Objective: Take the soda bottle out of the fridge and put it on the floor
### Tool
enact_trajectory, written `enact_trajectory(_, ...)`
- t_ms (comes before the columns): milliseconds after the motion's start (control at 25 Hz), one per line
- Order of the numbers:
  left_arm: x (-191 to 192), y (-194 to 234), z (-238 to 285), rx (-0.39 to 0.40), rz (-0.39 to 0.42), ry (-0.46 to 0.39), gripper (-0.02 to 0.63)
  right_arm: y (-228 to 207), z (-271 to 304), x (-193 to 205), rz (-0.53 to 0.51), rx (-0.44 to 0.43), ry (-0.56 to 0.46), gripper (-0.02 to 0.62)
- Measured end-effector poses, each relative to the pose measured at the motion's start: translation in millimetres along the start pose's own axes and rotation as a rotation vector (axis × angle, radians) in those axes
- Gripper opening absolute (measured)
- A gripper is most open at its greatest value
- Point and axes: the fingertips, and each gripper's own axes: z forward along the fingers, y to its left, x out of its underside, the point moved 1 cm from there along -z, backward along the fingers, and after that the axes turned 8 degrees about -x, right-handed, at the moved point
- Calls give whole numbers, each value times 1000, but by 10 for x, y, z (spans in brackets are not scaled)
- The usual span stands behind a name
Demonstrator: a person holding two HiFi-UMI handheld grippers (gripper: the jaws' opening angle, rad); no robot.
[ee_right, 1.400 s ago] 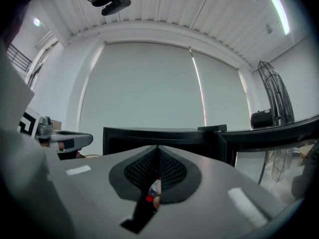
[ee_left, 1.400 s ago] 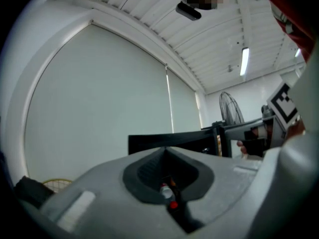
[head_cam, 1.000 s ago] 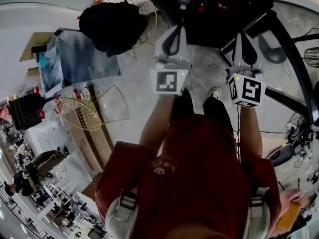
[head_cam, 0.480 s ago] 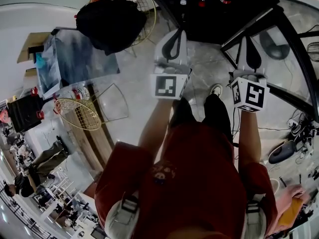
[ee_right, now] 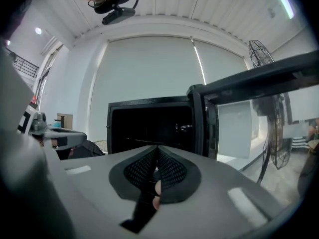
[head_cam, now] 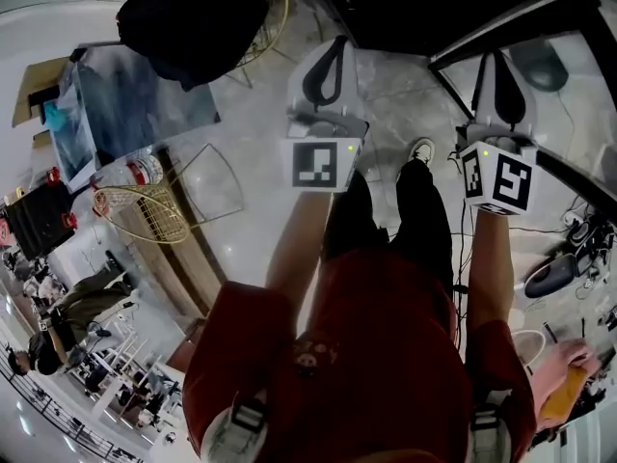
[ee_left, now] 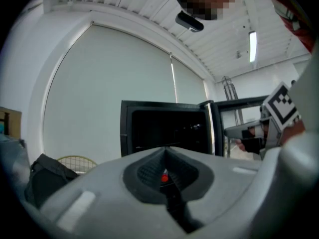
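Observation:
The black fridge (ee_left: 164, 126) stands open ahead, its glass door (ee_right: 234, 133) swung out to the right. Its inside is dark; only faint glints show, and I cannot pick out the soda bottle. In the head view only the fridge's lower edge (head_cam: 405, 8) shows at the top. My left gripper (head_cam: 333, 41) and right gripper (head_cam: 499, 58) are held side by side in front of the fridge, short of it. The left gripper (ee_left: 165, 148) has its pads together with nothing between them. The right gripper (ee_right: 157, 147) is likewise shut and empty.
A black backpack (head_cam: 188, 22) lies on a wire chair at the left, beside a glass table (head_cam: 135, 104) and more wire chairs (head_cam: 145, 215). A standing fan (ee_right: 276, 108) is right of the door. Cables and gear (head_cam: 569, 258) litter the floor at the right.
The fridge has slid toward the head view's top edge, taking the bottles seen there earlier out of sight. Both grippers stay shut and level, a little farther forward.

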Motion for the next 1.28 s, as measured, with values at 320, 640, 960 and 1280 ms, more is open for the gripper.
enact_trajectory(320,891,123,-48,-24,-28,62,0,2,120,815,3,16,40,0)
enact_trajectory(640,1635,85,94,0,-21,75,0,129,214,1569,-5,-5,73,0)
enact_trajectory(960,2116,87,189,-25,-37,59,0,140,351,2103,3,-16,98,0)
enact_trajectory(1280,2302,130,100,-33,-11,94,0,91,367,2245,20,-4,106,2)
